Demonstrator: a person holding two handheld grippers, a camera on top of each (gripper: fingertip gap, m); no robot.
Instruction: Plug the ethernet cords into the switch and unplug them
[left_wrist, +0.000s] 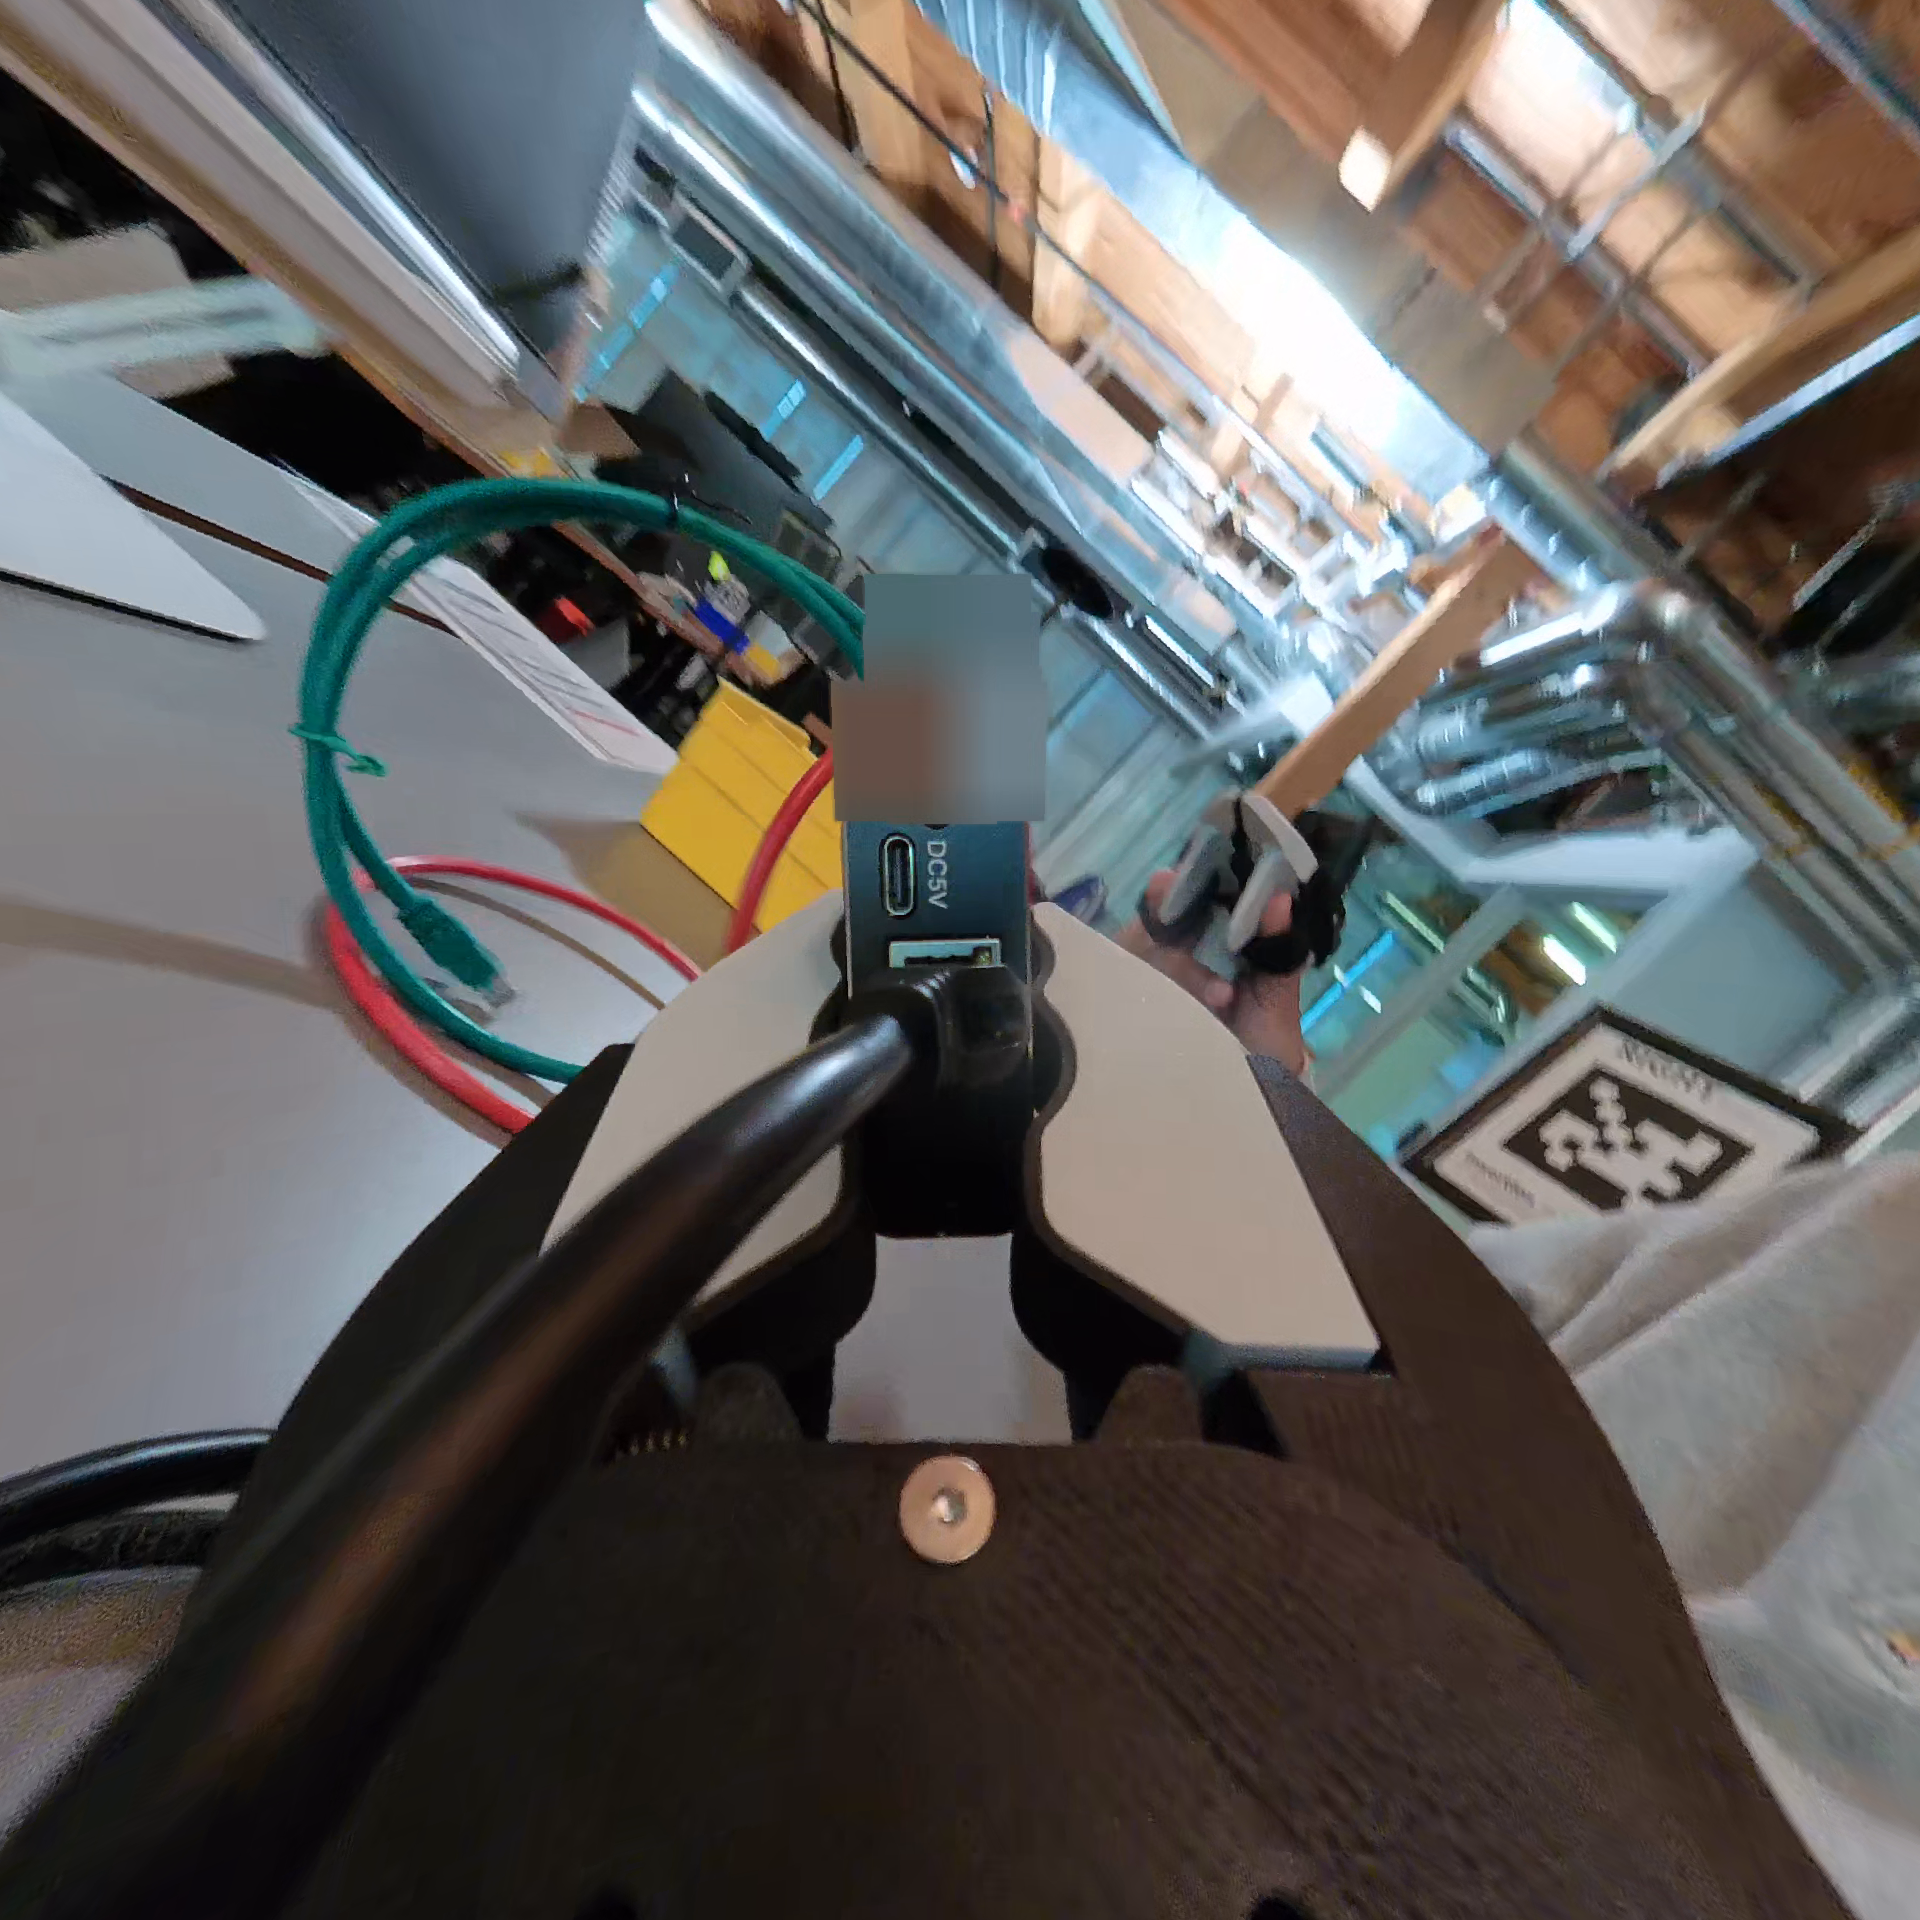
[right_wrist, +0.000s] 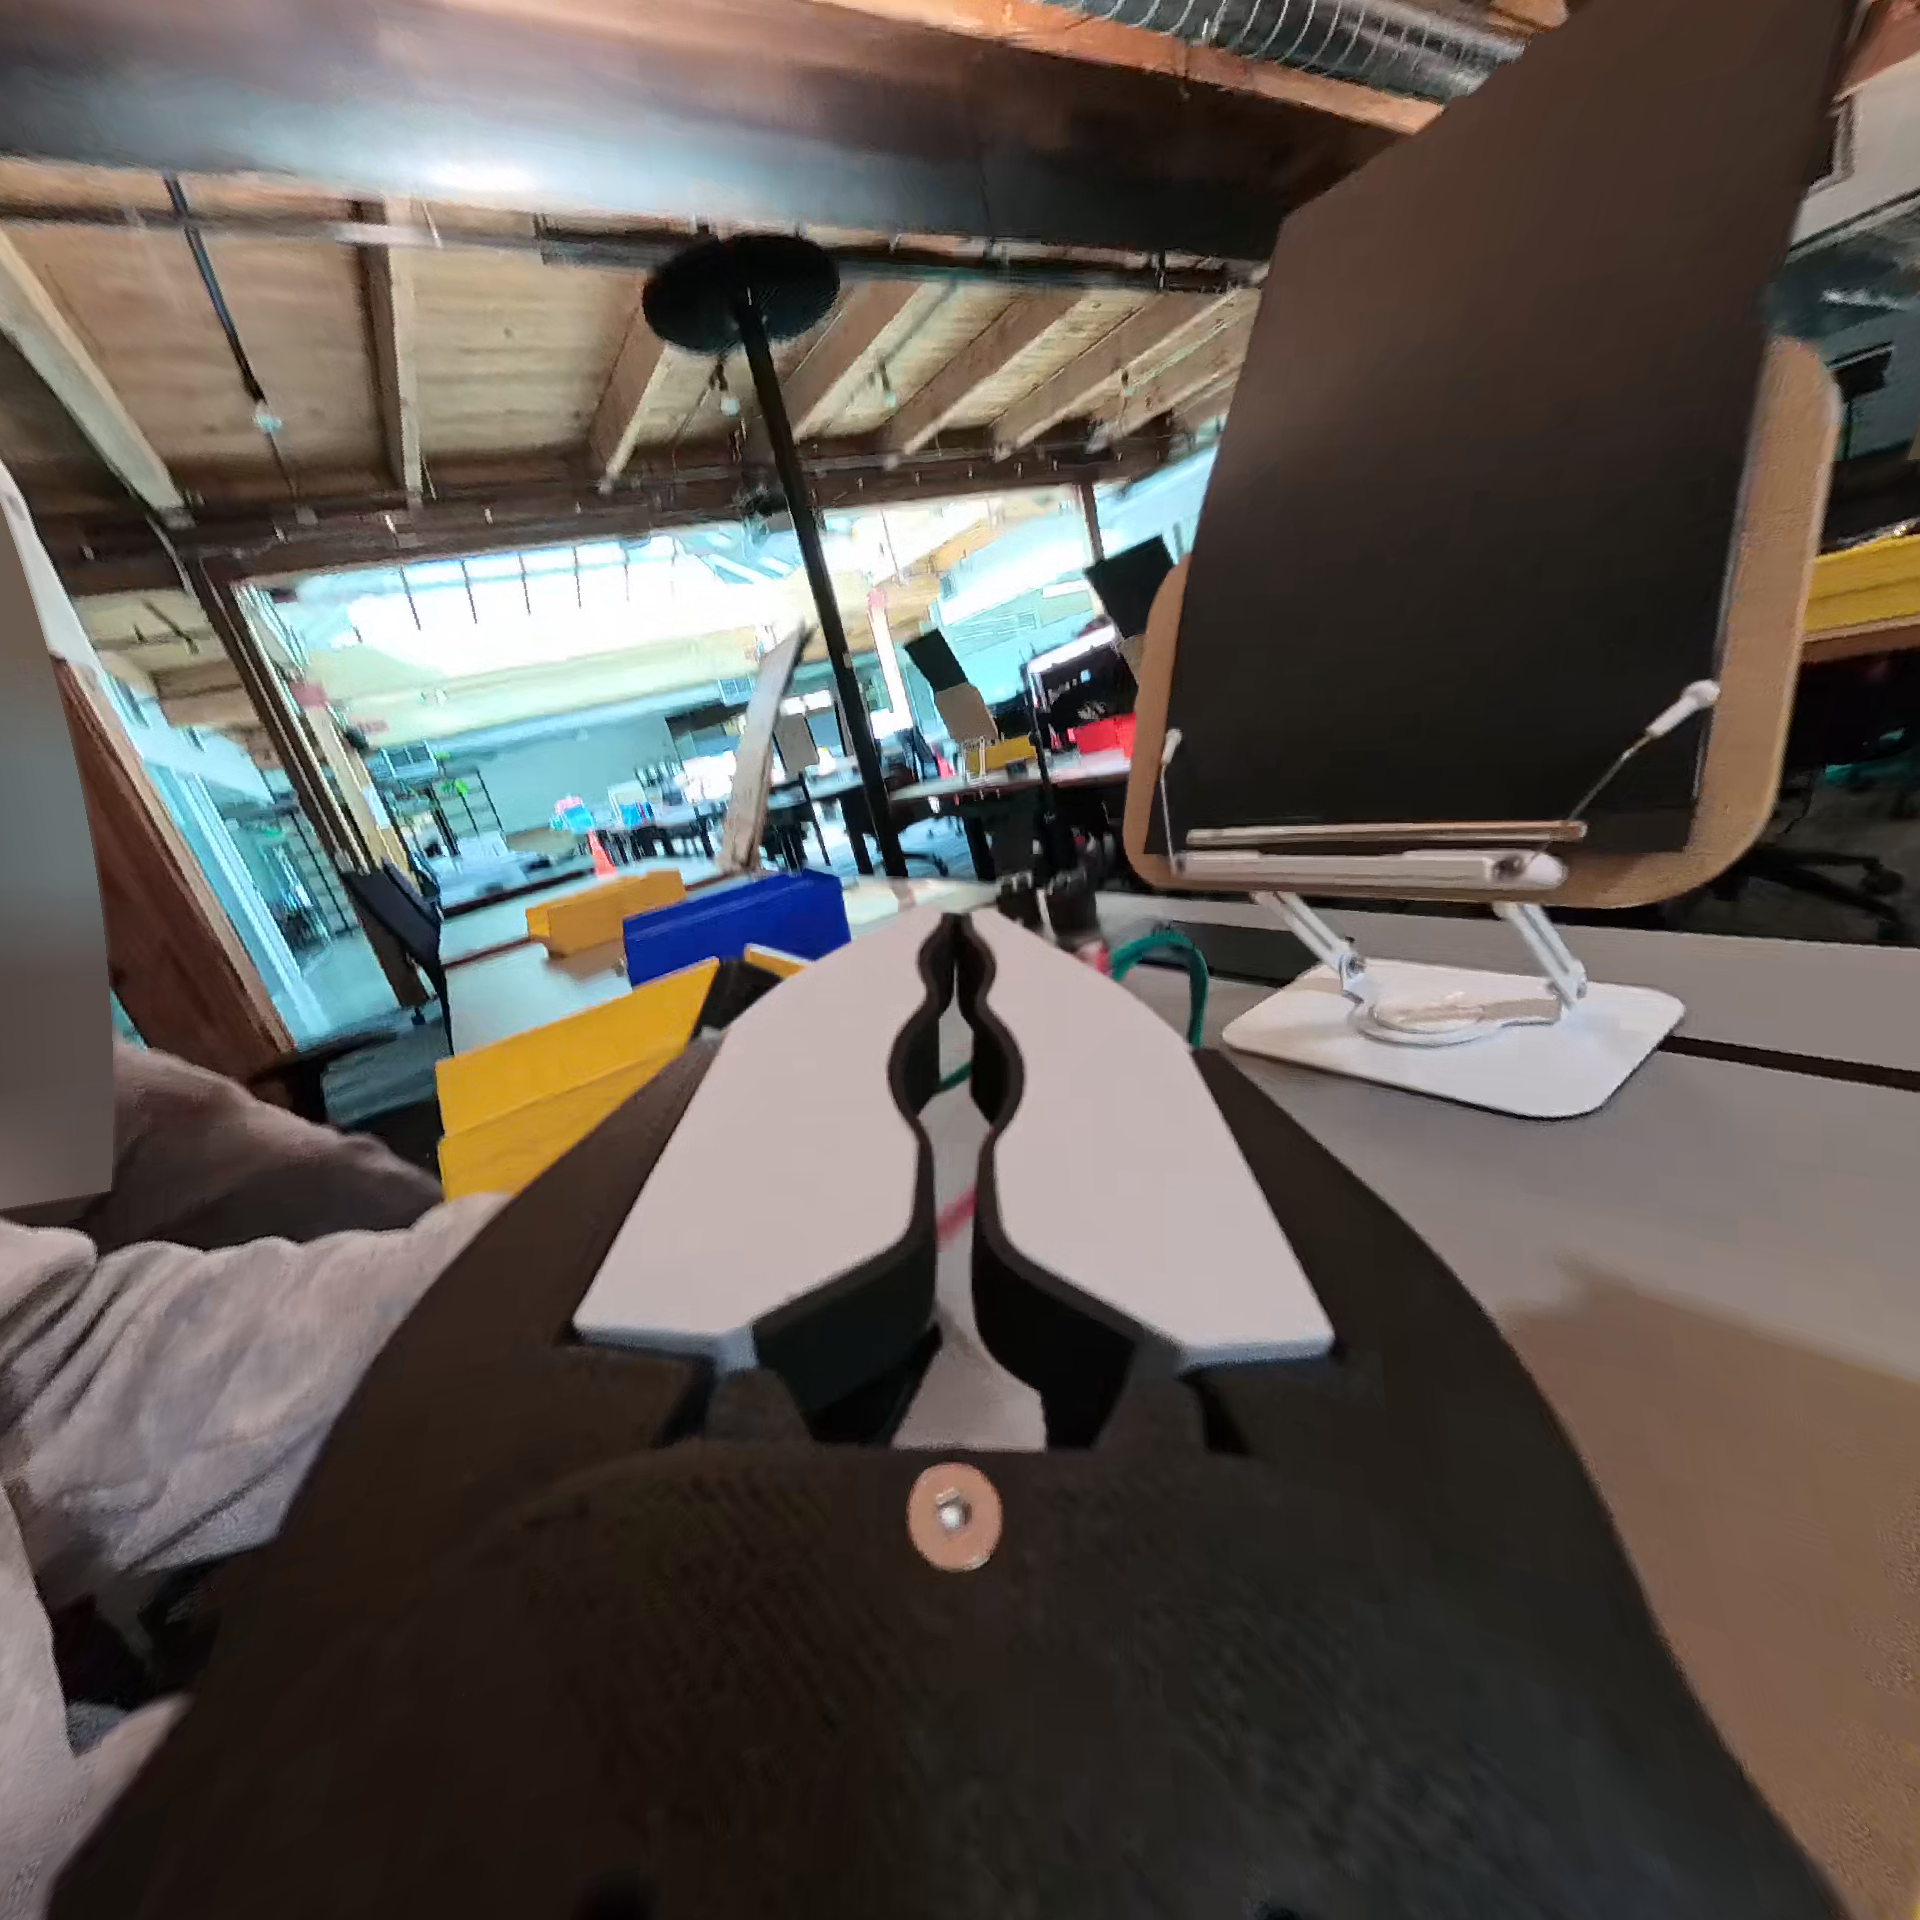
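- The left gripper (left_wrist: 940, 997) is clamped on a dark blue switch (left_wrist: 940, 883); the switch stands on end between the two white fingers, its narrow port face turned toward the camera.
- The upper part of the switch is covered by a mosaic patch. Below the patch, an oval power socket and one rectangular port show on the face.
- A black cable (left_wrist: 582, 1247) is plugged into the switch at the level of the fingers; it curves down and to the left, out of the lower-left corner of the left wrist view.
- A green ethernet cord (left_wrist: 332, 748) loops above the grey table (left_wrist: 156, 1143), bound with a twist tie; its free plug (left_wrist: 457, 951) lies unplugged on the tabletop, well apart from the switch.
- A red ethernet cord (left_wrist: 416, 1039) lies in a loop on the table under the green one; a length of it rises behind the switch.
- The right gripper (right_wrist: 958, 935) holds nothing; its jaws are nearly together, with only a narrow wavy gap between the white fingers. It appears farther off in the left wrist view (left_wrist: 1247, 883), to the right of the switch.
- A white stand (right_wrist: 1455, 1018) carrying a black board (right_wrist: 1455, 520) sits on the table at right.
- Yellow bins (right_wrist: 561, 1081) and a blue bin (right_wrist: 738, 920) stand beyond the table edge.
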